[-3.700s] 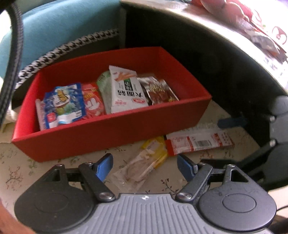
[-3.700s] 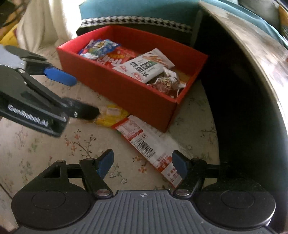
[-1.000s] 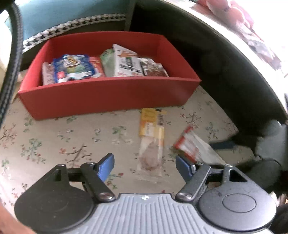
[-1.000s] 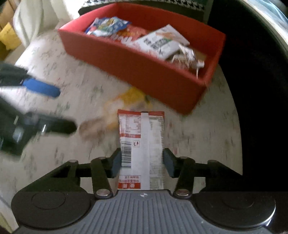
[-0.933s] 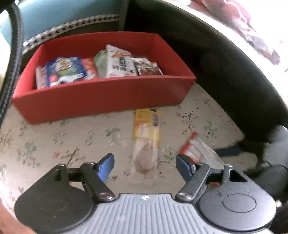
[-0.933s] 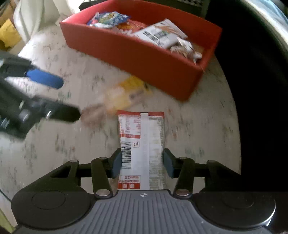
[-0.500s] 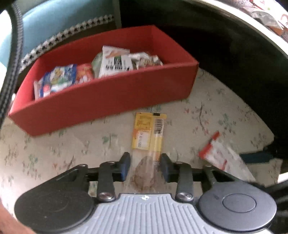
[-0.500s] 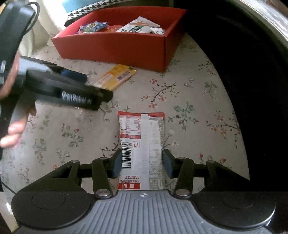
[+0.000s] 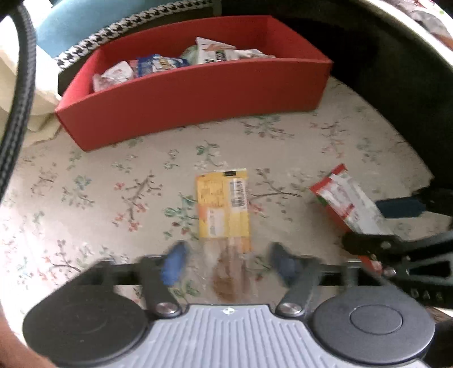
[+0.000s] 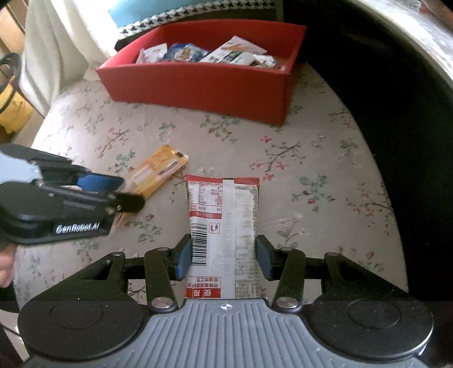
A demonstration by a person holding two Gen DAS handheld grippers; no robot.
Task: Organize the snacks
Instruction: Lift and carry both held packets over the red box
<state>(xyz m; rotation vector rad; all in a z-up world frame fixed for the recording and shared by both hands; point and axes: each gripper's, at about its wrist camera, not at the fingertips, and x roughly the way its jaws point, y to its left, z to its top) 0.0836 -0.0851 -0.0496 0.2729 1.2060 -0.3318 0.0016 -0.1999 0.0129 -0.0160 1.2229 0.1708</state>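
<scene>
A yellow snack packet (image 9: 223,209) with a clear end lies flat on the floral cloth, its clear end between the blurred blue pads of my left gripper (image 9: 228,263). The jaws are opening and the pads stand clear of the packet. The right wrist view shows the same yellow packet (image 10: 158,169) just past the left gripper (image 10: 124,192). My right gripper (image 10: 223,260) is shut on a red-and-white packet (image 10: 223,220), held above the cloth. From the left wrist view that packet (image 9: 348,201) hangs at the right. A red box (image 9: 198,93) holding several snacks stands behind.
The red box (image 10: 198,85) sits at the far edge of the floral cloth (image 10: 311,169). A dark curved table edge (image 10: 410,85) rises on the right. A blue cushion (image 9: 70,19) with houndstooth trim and a white cloth (image 10: 56,42) lie behind the box.
The left jaws closed around the yellow packet's clear end, then spread apart again; the packet stays on the cloth. The right gripper kept its packet and turned more squarely to the box.
</scene>
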